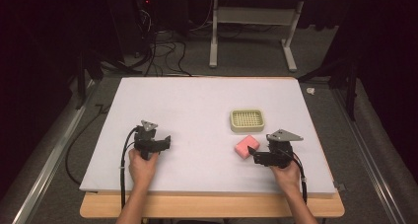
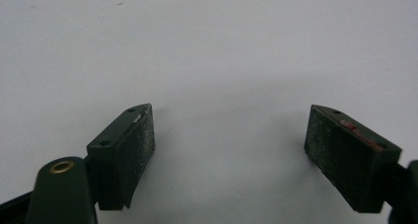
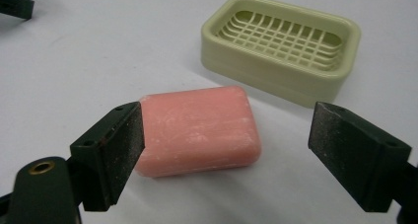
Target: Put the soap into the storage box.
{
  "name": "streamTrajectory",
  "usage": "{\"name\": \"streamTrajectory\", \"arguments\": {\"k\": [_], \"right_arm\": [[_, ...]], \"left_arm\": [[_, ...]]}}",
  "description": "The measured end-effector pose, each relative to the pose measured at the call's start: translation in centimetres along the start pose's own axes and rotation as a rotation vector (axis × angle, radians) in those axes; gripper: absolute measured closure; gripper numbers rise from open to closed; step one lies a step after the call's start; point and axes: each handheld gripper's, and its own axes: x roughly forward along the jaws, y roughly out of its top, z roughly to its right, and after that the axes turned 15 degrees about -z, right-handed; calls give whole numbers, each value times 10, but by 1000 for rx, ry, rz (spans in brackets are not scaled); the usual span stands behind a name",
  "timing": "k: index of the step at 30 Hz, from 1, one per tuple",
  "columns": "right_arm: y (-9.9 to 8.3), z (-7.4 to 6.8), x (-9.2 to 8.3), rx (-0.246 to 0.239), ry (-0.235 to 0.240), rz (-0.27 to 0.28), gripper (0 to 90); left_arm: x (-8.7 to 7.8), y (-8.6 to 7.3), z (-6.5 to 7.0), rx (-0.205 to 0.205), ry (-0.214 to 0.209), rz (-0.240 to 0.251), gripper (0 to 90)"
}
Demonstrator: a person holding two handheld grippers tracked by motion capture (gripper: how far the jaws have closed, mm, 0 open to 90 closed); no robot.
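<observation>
lying flat on the table [image 1: 197, 105] beside the soap dish [image 1: 247, 121], the pink soap [image 3: 197, 130] sits between the right gripper [image 3: 226, 155]'s spread jaws, its long axis spanning them; the left gripper [image 2: 229, 150] gapes empty, well apart.

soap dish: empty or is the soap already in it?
Empty. The soap dish shows its bare grid floor; the pink soap bar lies on the table in front of it, between the open right gripper jaws.

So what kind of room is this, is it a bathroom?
Probably not a bathroom: it looks like a lab or workshop. The pink soap bar and soap dish sit on a white work table, with loose cables on the carpeted floor behind.
</observation>
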Motion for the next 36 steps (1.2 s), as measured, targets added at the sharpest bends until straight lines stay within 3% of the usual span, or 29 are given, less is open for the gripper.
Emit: {"name": "streamTrajectory", "arguments": {"k": [13,21,36], "right_arm": [[7,-13,9,-54,21,-16,141],[13,-18,17,-85,1,-39,136],[16,-13,35,-57,15,-92,121]], "left_arm": [[0,0,0,0,0,0,198],[0,0,0,0,0,0,198],[0,0,0,0,0,0,198]]}}
